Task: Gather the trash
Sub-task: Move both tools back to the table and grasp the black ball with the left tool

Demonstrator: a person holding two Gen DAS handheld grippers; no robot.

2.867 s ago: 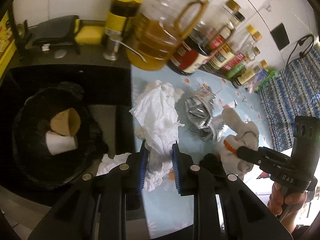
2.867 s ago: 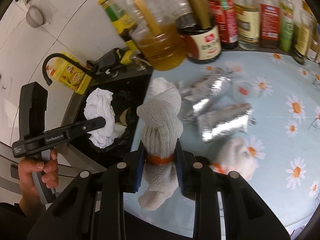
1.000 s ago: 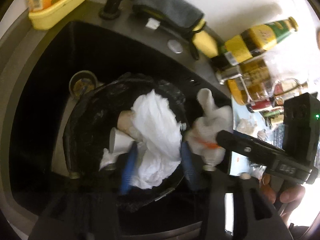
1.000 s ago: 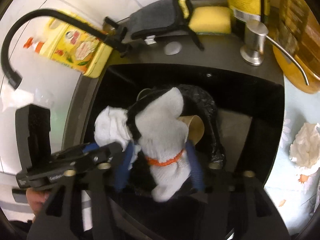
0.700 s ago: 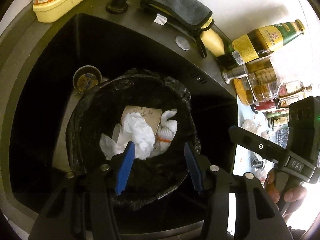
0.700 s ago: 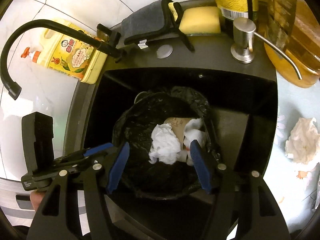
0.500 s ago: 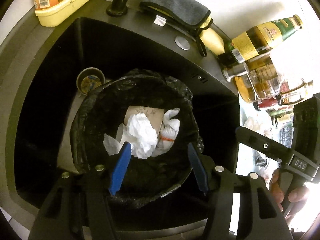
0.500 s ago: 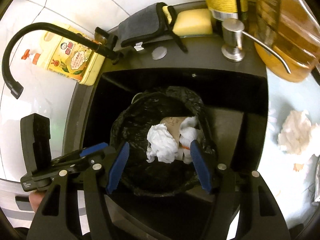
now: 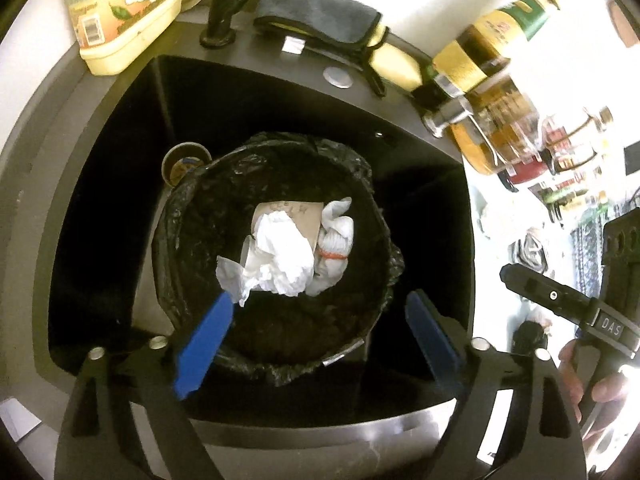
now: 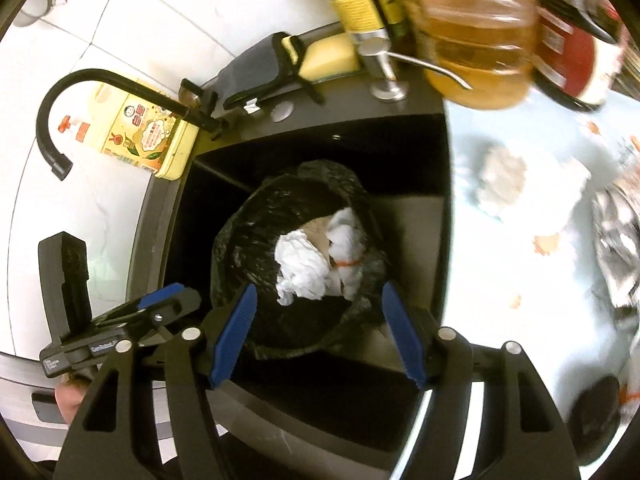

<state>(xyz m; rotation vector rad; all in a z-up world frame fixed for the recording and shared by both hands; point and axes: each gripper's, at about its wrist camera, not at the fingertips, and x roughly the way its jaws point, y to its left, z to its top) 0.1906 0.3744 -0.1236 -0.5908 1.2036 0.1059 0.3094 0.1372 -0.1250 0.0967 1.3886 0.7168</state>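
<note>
A bin lined with a black bag [image 9: 192, 240] stands in the dark sink [image 9: 120, 128]. Inside lie a crumpled white tissue [image 9: 280, 256], a white sock bundle with an orange band [image 9: 336, 240] and a brown paper cup [image 9: 292, 212]. My left gripper [image 9: 320, 308] hangs open and empty above the bin. My right gripper [image 10: 316, 304] is open and empty over the same bin [image 10: 240, 240], where the tissue [image 10: 300, 268] and the sock bundle [image 10: 348, 244] also show. More trash lies on the floral table: a white tissue [image 10: 500, 180] and crumpled foil [image 10: 616, 240].
A yellow detergent bottle [image 10: 148, 136], a black faucet [image 10: 80, 92], a grey cloth with a yellow sponge [image 9: 340, 28] and a soap pump [image 10: 380, 64] line the sink's back rim. Oil and sauce bottles [image 10: 480, 40] stand at the table's back edge.
Both grippers opened over the bin and dropped the white tissue and the sock bundle into it. Both are now empty, and the right one has swung a little toward the table.
</note>
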